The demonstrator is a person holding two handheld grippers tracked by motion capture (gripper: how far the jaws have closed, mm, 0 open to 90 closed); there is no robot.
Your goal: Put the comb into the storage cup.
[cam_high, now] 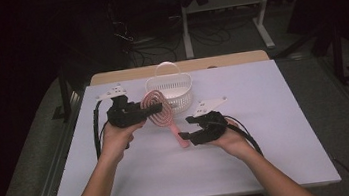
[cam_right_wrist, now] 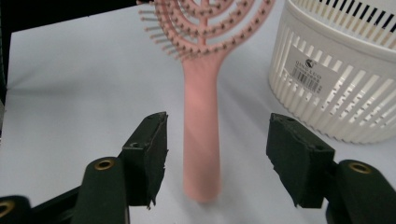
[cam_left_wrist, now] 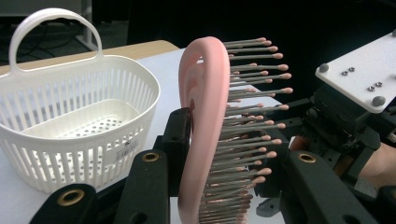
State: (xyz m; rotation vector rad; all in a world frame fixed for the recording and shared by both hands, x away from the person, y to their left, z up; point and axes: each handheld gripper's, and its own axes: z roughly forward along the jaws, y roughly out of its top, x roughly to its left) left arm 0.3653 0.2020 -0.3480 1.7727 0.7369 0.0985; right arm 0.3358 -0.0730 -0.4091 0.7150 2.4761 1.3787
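Left gripper [cam_left_wrist: 224,186] jaws apparently clamp pink hairbrush [cam_high: 160,111]; right gripper [cam_right_wrist: 217,161] jaws apart around handle; basket [cam_right_wrist: 345,74] label visible.

A white table [cam_high: 271,161] lies below; at twelve o'clock beyond it stands a white desk frame [cam_high: 186,31], with dark cables [cam_high: 149,55] at eleven.

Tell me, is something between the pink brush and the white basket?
Nothing visible. The left tongs hold the pink brush by its head right beside the white basket, with no object between them. The basket looks empty.
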